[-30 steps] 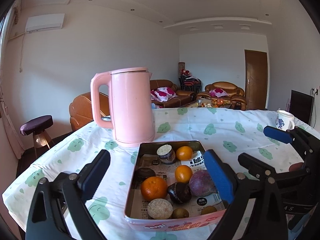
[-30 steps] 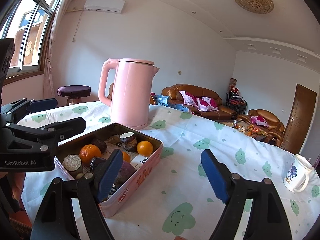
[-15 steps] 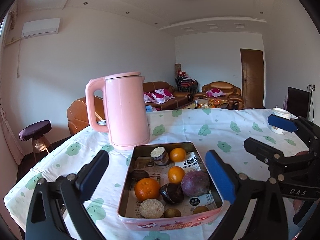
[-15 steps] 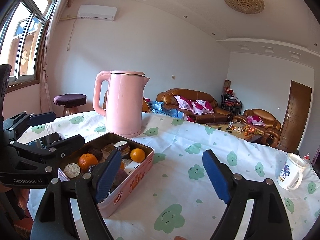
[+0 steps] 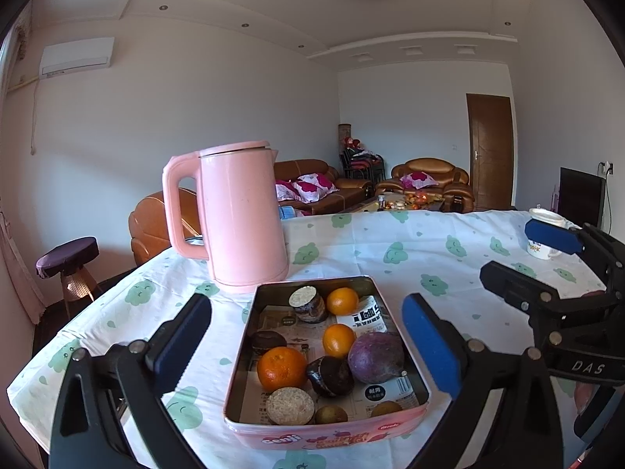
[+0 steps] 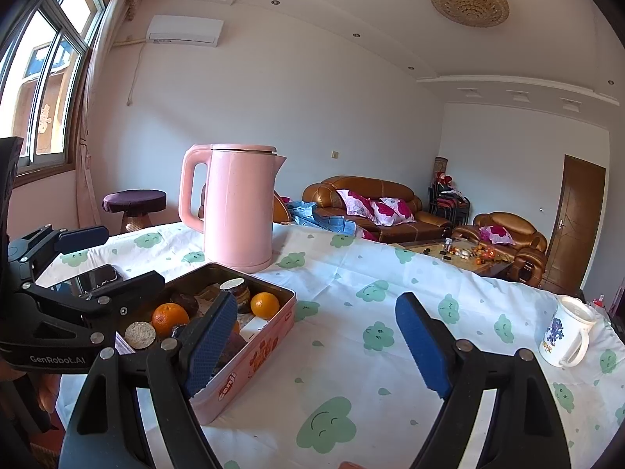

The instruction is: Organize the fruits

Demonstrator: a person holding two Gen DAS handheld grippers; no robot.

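Both left gripper [image 5: 306, 342] and right gripper [image 6: 316, 338] spread wide, empty; pink tin [image 5: 336, 432] fruits partly hidden behind right finger [image 6: 211, 338].

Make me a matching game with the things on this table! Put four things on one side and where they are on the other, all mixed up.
Things:
1. pink kettle
2. big orange
3. white mug
4. left gripper

Places:
A. in the pink tin, near its front
B. far off to the right on the tablecloth
C. right behind the tin
D. open, in the air in front of the tin

Pairs: 1-C, 2-A, 3-B, 4-D
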